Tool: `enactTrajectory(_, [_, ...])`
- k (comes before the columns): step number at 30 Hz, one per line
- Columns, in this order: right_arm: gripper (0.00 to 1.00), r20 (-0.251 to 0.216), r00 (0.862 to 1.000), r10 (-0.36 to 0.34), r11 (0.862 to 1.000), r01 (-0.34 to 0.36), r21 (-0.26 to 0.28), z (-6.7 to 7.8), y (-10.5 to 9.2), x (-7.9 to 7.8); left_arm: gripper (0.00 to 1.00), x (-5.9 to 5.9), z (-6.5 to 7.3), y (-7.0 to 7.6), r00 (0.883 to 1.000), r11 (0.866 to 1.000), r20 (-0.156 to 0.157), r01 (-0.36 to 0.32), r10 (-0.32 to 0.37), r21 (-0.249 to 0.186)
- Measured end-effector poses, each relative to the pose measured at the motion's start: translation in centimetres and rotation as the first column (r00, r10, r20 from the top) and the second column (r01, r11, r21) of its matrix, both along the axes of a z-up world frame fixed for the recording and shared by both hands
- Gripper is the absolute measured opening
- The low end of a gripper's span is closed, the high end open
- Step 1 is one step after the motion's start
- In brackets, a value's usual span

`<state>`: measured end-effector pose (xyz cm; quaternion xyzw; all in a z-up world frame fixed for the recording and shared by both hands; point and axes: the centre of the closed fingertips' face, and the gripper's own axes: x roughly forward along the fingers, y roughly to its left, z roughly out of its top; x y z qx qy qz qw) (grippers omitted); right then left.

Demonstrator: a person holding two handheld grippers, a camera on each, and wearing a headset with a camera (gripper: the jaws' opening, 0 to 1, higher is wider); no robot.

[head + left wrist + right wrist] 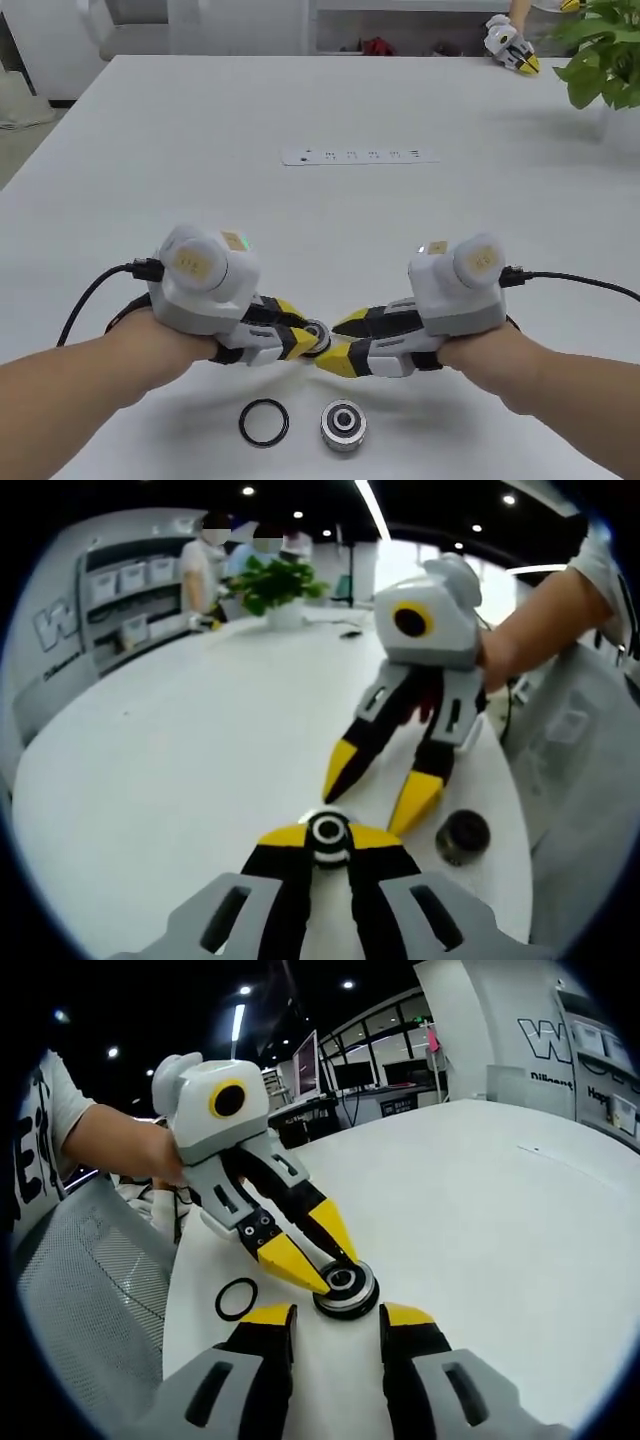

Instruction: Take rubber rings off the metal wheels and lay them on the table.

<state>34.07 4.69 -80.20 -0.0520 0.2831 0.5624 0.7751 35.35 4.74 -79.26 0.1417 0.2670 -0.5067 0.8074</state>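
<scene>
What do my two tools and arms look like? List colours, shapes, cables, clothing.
The left tool and right tool match: rounded light-grey housing with a round yellow marking, black jaws tipped in yellow. A black cable trails from each housing. The forearms are bare; a white sleeve with black print shows.

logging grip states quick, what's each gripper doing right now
Left gripper: shut on a metal wheel.
Right gripper: open, holding nothing.
</scene>
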Motion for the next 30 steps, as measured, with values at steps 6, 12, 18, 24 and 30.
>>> enactTrajectory(6, [0.31, 0.027, 1.000, -0.007, 1.000, 0.007, -0.007, 0.0, 0.6, 0.4, 0.14, 0.1, -0.1, 0.0, 1.000, 1.000, 0.000, -0.010, 0.010, -0.001])
enactTrajectory(12, [0.30, 0.061, 0.998, -0.022, 0.999, 0.023, -0.027, -0.2, 1.1, 0.8, 0.14, 0.1, -0.1, -0.1, 1.000, 1.000, 0.002, -0.016, 0.016, 0.001])
enactTrajectory(18, [0.27, 0.083, 0.996, -0.018, 0.999, 0.022, -0.047, -0.4, 1.0, 0.9, 0.14, 0.2, -0.1, -0.1, 1.000, 1.000, 0.001, -0.021, 0.021, 0.000])
enactTrajectory(24, [0.24, 0.086, 0.996, -0.010, 0.999, 0.014, -0.050, -0.3, 0.6, 0.7, 0.14, 0.2, -0.1, -0.1, 1.000, 1.000, 0.003, -0.026, 0.026, -0.003])
enactTrajectory(30, [0.19, 0.087, 0.996, 0.003, 0.998, 0.003, -0.070, -0.5, 0.1, 0.5, 0.14, 0.3, -0.2, -0.1, 1.000, 1.000, 0.005, -0.027, 0.027, -0.001])
